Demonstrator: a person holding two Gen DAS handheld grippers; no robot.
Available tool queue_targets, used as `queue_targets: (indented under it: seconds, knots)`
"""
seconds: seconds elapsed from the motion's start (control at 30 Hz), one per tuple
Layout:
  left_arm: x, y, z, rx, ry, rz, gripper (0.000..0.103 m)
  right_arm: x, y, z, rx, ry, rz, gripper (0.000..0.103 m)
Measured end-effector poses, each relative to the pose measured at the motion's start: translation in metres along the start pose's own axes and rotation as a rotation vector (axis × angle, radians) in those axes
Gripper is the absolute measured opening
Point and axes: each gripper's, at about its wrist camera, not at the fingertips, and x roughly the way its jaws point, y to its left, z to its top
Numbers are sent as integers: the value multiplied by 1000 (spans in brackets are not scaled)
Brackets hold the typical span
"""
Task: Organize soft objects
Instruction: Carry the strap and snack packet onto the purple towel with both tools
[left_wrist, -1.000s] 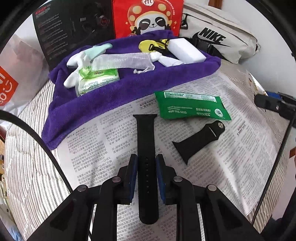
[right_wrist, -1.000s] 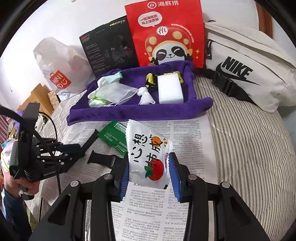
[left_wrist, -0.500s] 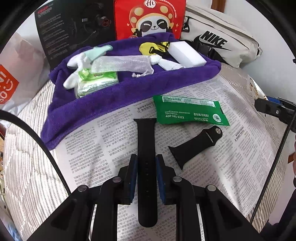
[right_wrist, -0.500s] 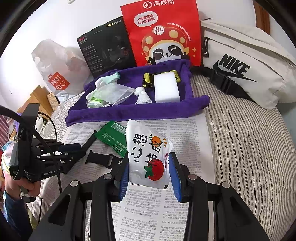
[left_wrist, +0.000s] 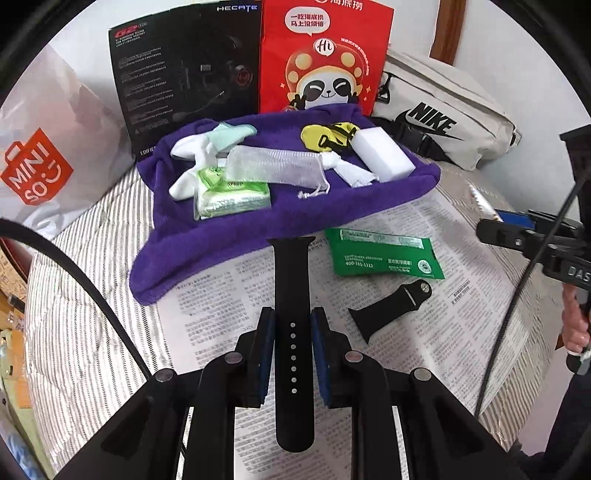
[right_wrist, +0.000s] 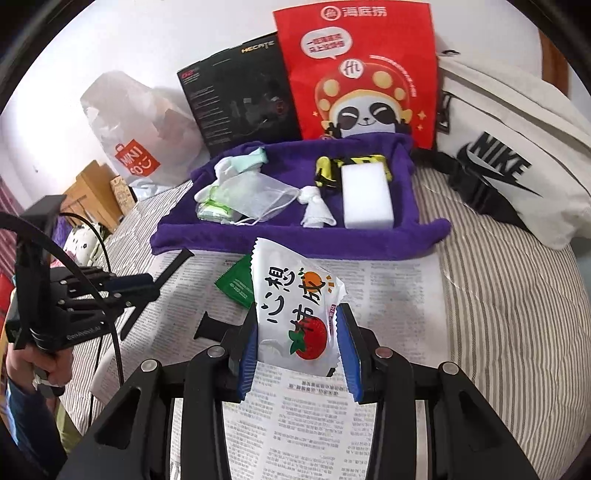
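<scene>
Now left gripper (left_wrist: 291, 354) clamps black watch strap (left_wrist: 292, 295); right gripper (right_wrist: 299, 354) grips white snack packet (right_wrist: 295, 310), both above newspaper (left_wrist: 424, 332).

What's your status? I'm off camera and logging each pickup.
Left gripper shut on black watch strap. Right gripper shut on white snack packet. Purple towel ahead, nothing blocking. Green sachet, short strap piece on newspaper.

A black watch strap (left_wrist: 291, 295) lies over black-and-white newspaper (left_wrist: 229, 295). A purple towel (left_wrist: 207, 236) carries a white sponge (left_wrist: 384, 155). The green sachet (left_wrist: 380, 254) has white print. The snack packet (right_wrist: 295, 306) is white with a red tomato. The bed cover (right_wrist: 509, 314) is grey-striped.
</scene>
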Motion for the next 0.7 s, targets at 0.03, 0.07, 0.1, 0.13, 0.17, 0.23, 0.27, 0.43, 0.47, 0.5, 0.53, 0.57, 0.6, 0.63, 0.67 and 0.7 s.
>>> queue_targets:
  seconds: [0.03, 0.07, 0.1, 0.13, 0.17, 0.23, 0.27, 0.43, 0.47, 0.5, 0.53, 0.57, 0.6, 0.63, 0.67, 0.7]
  knots:
    - [-3, 2, 2, -4, -6, 3, 19, 1, 1, 3, -8, 2, 1, 39]
    - [-4, 4, 4, -6, -9, 2, 19, 3, 3, 6, -14, 5, 3, 39]
    - [-6, 6, 8, -8, -16, 2, 19, 5, 5, 10, -21, 6, 6, 39]
    - [-8, 8, 10, -13, -21, 2, 19, 6, 6, 14, -27, 7, 11, 39]
    - [-9, 9, 13, -16, -24, -1, 19, 7, 7, 17, -34, 10, 12, 39]
    - [-11, 14, 21, -24, -36, 0, 19, 11, 9, 26, -43, 11, 7, 39]
    - [-11, 16, 25, -25, -37, 2, 19, 12, 9, 31, -44, 8, 13, 39]
    - [-10, 31, 48, -31, -64, 4, 19, 21, 10, 56, -56, -4, 22, 39]
    - [-9, 33, 52, -31, -67, 5, 19, 23, 9, 61, -58, -7, 19, 39]
    - [-6, 38, 59, -33, -69, 7, 19, 25, 7, 64, -58, -9, 17, 39]
    - [-4, 41, 62, -35, -70, 8, 19, 28, 6, 68, -56, -10, 17, 39]
    - [-2, 43, 66, -36, -72, 9, 19, 32, 4, 73, -53, -8, 18, 39]
    - [0, 46, 72, -32, -75, 11, 19, 36, 2, 78, -51, -6, 18, 39]
    - [2, 48, 76, -29, -77, 11, 19, 40, 0, 82, -51, -3, 15, 39]
    - [4, 49, 80, -27, -78, 11, 19, 44, -1, 86, -52, 0, 8, 39]
    - [7, 51, 84, -24, -79, 9, 19, 47, -2, 91, -72, -11, 8, 39]
